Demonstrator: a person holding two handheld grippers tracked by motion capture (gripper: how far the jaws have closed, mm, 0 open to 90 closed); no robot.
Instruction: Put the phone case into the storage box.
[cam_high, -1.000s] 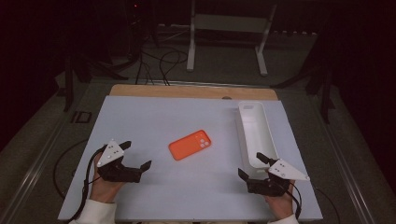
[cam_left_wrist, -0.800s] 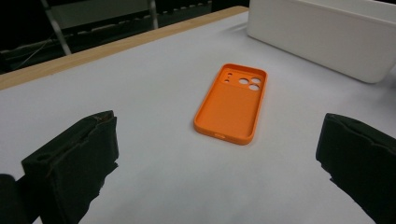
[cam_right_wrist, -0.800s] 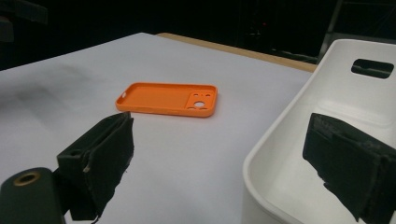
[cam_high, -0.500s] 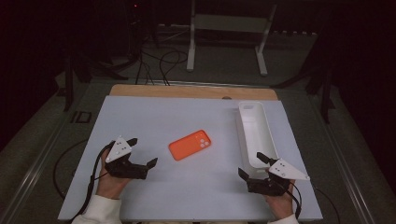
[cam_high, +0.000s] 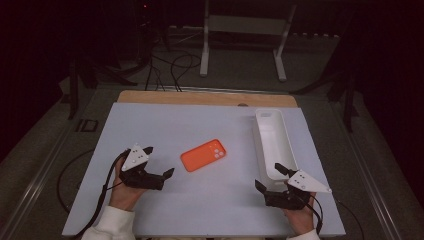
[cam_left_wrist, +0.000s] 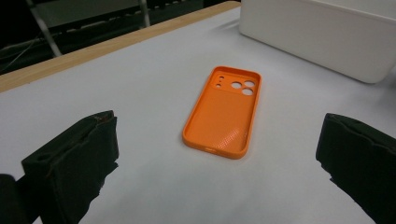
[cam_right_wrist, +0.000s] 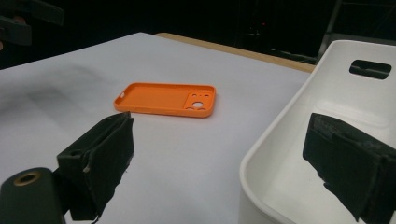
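Note:
An orange phone case (cam_high: 203, 155) lies flat, hollow side up, near the middle of the white table top (cam_high: 200, 125). In the left gripper view the phone case (cam_left_wrist: 224, 112) sits just ahead of the wide-apart jaws. My left gripper (cam_high: 159, 161) is open, a short way left of the case, holding nothing. A long white tray (cam_high: 274, 142) lies along the right side. My right gripper (cam_high: 269, 177) is open at the tray's near end, one jaw over the tray's inside (cam_right_wrist: 299, 154). The phone case (cam_right_wrist: 167, 99) lies off to the left in the right gripper view.
A wooden strip (cam_high: 205, 98) borders the table's far edge. Beyond it stand a white metal frame (cam_high: 245, 30) and cables (cam_high: 170, 65) on a dark floor. Cables trail from both grippers off the near edge.
My left gripper has moved right and a little forward, closer to the orange phone case. The right gripper, the case and the tray have stayed put.

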